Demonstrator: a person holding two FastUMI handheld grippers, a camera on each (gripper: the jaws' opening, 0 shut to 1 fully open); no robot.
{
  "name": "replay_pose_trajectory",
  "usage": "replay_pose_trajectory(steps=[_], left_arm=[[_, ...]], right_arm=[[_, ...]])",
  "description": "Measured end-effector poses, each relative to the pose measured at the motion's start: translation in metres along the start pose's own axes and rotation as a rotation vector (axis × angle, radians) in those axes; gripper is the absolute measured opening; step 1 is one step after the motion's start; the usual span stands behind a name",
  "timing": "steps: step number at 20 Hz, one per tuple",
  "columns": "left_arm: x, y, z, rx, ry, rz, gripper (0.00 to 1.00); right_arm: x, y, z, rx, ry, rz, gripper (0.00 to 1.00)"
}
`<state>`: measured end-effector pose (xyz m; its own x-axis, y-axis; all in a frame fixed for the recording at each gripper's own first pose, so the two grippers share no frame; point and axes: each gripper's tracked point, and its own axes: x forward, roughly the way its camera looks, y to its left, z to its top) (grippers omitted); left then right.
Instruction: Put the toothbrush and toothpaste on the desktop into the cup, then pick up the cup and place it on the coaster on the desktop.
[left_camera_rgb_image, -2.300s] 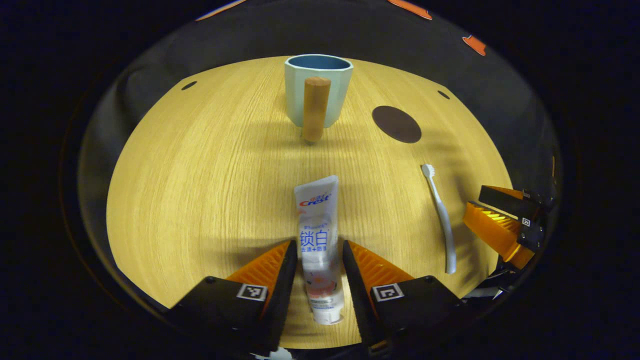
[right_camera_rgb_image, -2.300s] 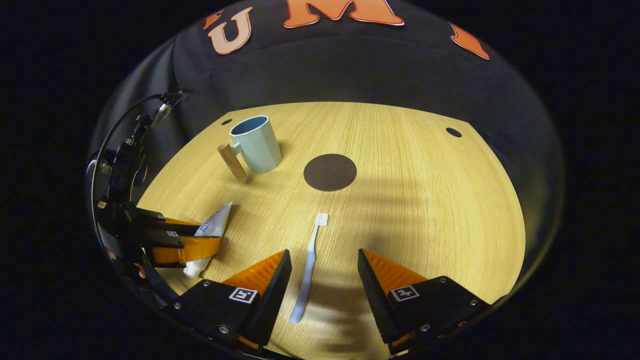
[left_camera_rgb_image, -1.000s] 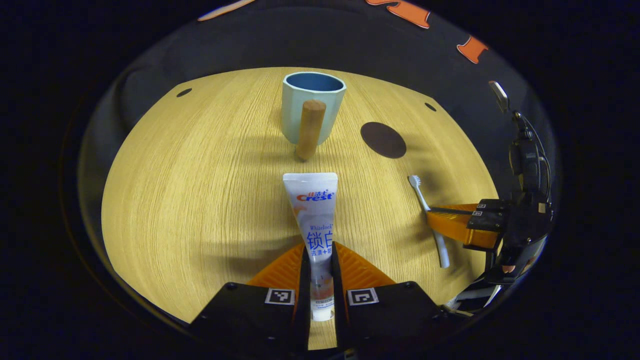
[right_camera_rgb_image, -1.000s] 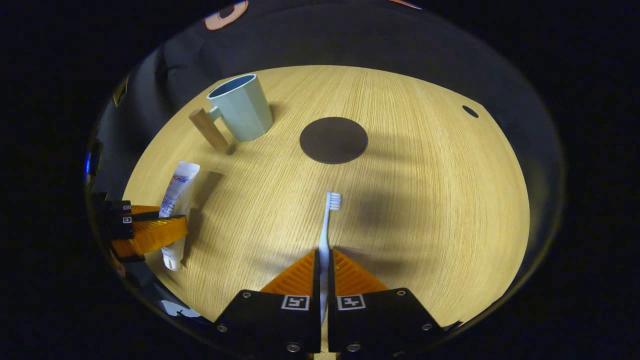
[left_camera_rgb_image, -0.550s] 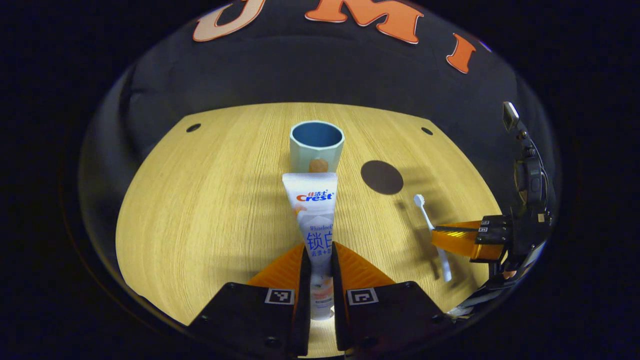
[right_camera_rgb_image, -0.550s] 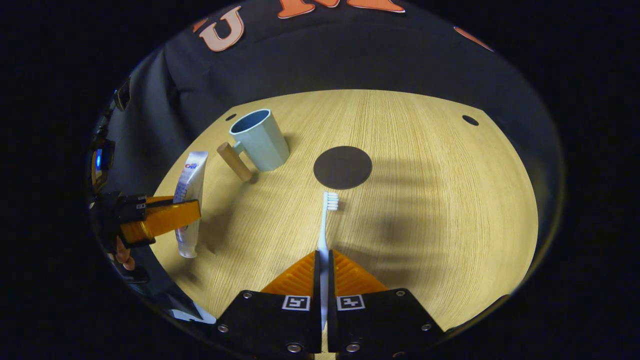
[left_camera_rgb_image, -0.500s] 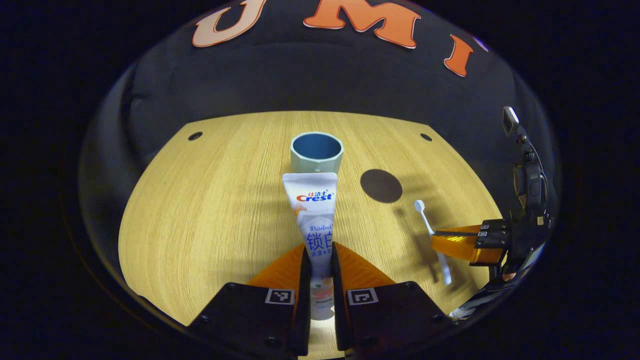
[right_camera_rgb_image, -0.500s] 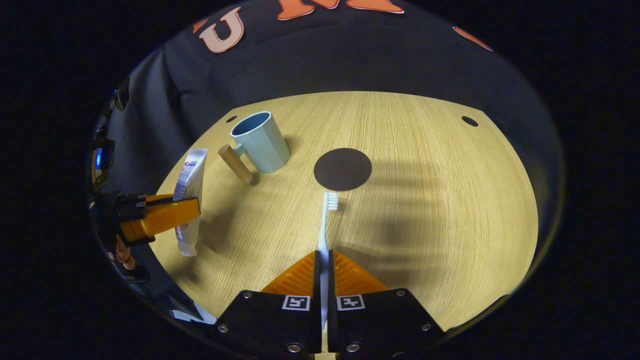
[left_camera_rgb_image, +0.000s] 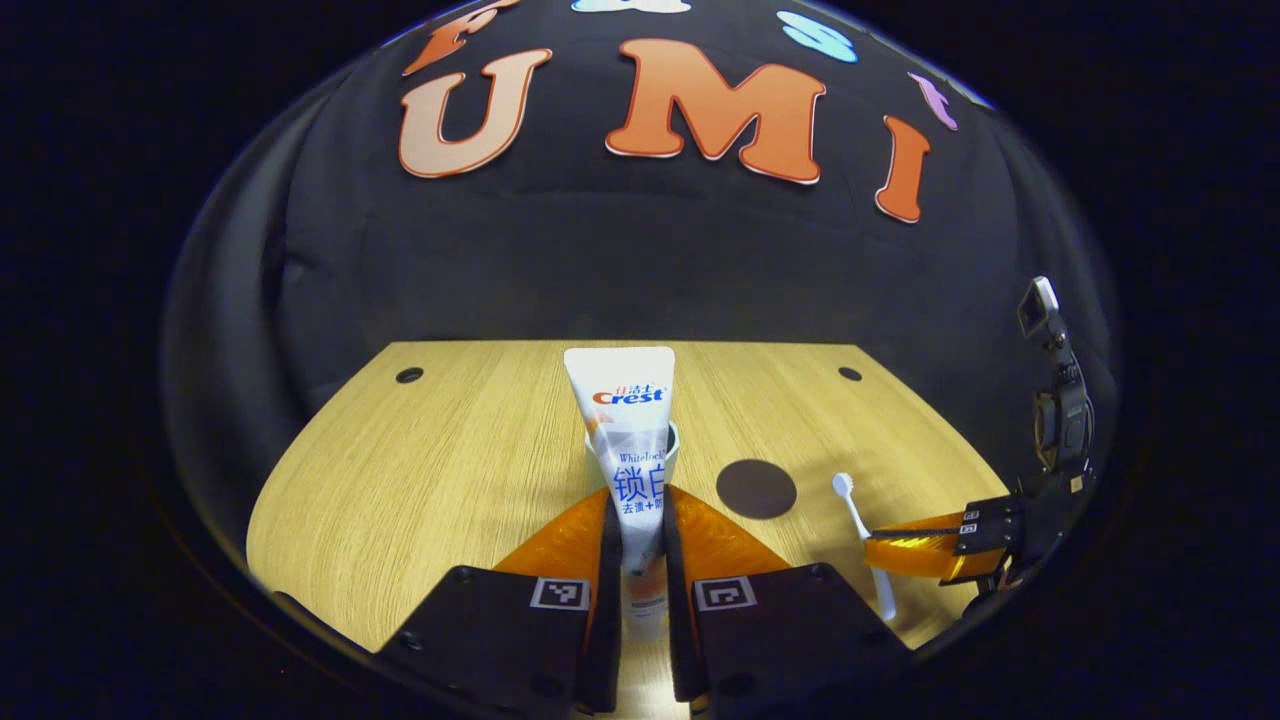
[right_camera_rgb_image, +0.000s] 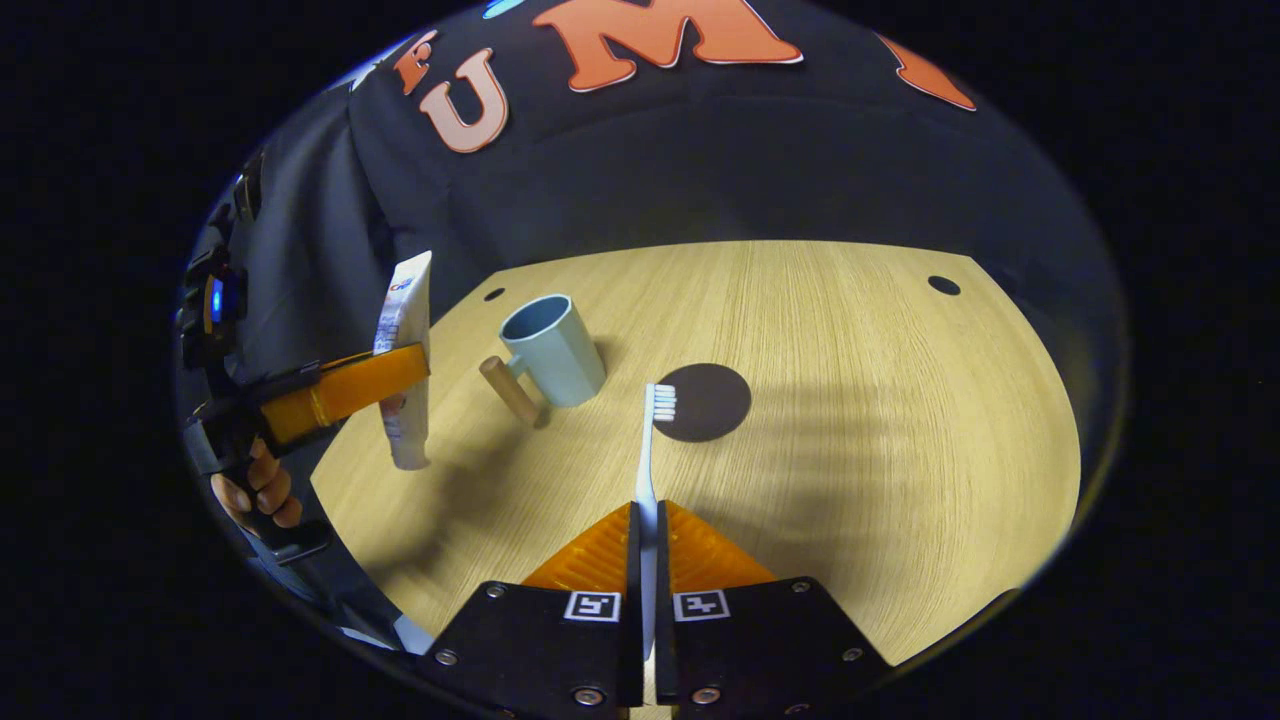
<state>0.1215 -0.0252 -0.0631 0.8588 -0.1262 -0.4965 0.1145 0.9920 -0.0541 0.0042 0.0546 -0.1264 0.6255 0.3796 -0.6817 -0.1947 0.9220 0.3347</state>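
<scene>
My left gripper (left_camera_rgb_image: 640, 520) is shut on the white toothpaste tube (left_camera_rgb_image: 625, 420), held upright above the table with its flat end up. That tube hides most of the pale blue cup (left_camera_rgb_image: 671, 443) behind it. In the right gripper view the left gripper (right_camera_rgb_image: 345, 392) holds the toothpaste tube (right_camera_rgb_image: 405, 340) left of the cup (right_camera_rgb_image: 555, 350), which stands upright with its wooden handle (right_camera_rgb_image: 508, 390) pointing left. My right gripper (right_camera_rgb_image: 645, 525) is shut on the white toothbrush (right_camera_rgb_image: 650, 440), bristles forward, lifted above the table near the dark round coaster (right_camera_rgb_image: 708, 402). In the left gripper view the right gripper (left_camera_rgb_image: 930, 545) carries the toothbrush (left_camera_rgb_image: 862, 530).
The wooden table (right_camera_rgb_image: 850, 420) has small dark holes near its far corners (right_camera_rgb_image: 943, 285). The coaster (left_camera_rgb_image: 756, 489) lies just right of the cup. A hand (right_camera_rgb_image: 258, 495) holds the left gripper at the table's left edge. Black cloth hangs behind the table.
Both grippers closed on their objects, then rose off the table. The toothpaste has tipped upright and lifted high; the toothbrush has lifted and moved toward the coaster.
</scene>
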Motion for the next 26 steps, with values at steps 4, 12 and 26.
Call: replay_pose_trajectory(steps=[4, 12, 26], left_arm=[[0.013, -0.001, 0.024, -0.001, -0.118, 0.0, 0.24], [0.023, 0.003, 0.082, 0.002, -0.327, 0.033, 0.24], [0.071, 0.024, 0.109, -0.068, -0.507, 0.019, 0.24]], right_arm=[[-0.002, 0.005, 0.019, -0.03, -0.087, 0.025, 0.05], [-0.008, 0.001, 0.059, -0.02, -0.252, 0.045, 0.05], [-0.023, -0.015, 0.12, 0.004, -0.534, 0.055, 0.05]])
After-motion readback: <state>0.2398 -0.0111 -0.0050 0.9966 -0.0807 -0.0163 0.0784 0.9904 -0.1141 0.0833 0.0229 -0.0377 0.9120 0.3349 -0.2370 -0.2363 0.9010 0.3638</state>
